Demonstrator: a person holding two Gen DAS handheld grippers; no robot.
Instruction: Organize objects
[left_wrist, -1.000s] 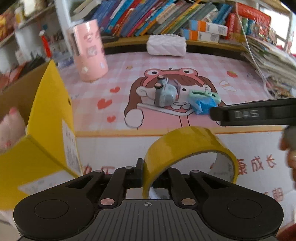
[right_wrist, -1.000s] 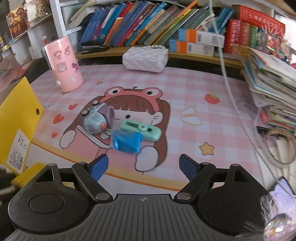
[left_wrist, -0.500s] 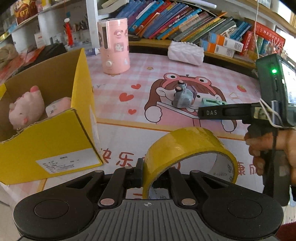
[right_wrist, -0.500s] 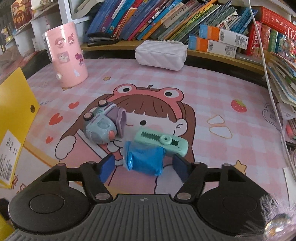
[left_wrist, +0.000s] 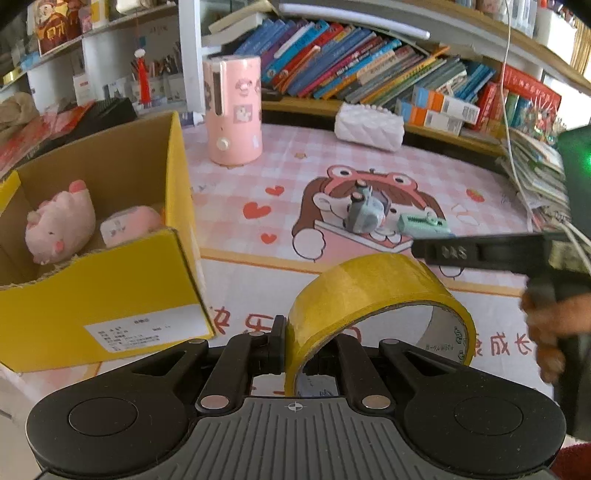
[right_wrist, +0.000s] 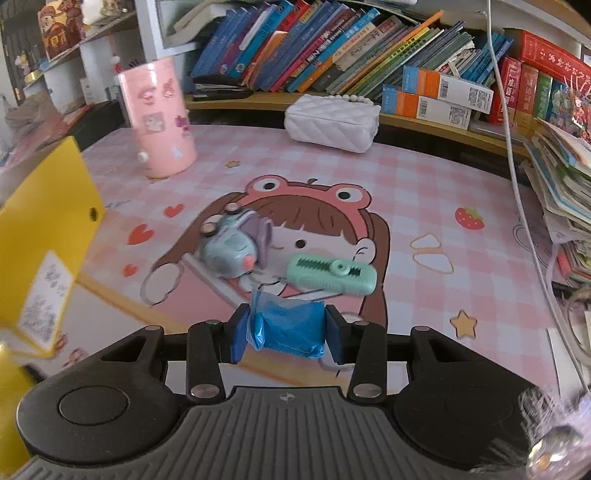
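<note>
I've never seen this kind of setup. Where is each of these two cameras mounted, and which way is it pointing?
Left wrist view: sits on the left hand-held gripper, looking forward over the yellow tape roll it grips, toward the yellow cardboard box; the person's right hand shows.
Right wrist view: sits on the right hand-held gripper, looking forward over the blue plastic-wrapped packet between its fingers.
Both views show the pink cylindrical container and the bookshelf.

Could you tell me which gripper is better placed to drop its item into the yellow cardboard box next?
Left. The left gripper holds the yellow tape roll beside the yellow cardboard box; the right gripper sits farther away, closing around the blue wrapped packet.
</note>
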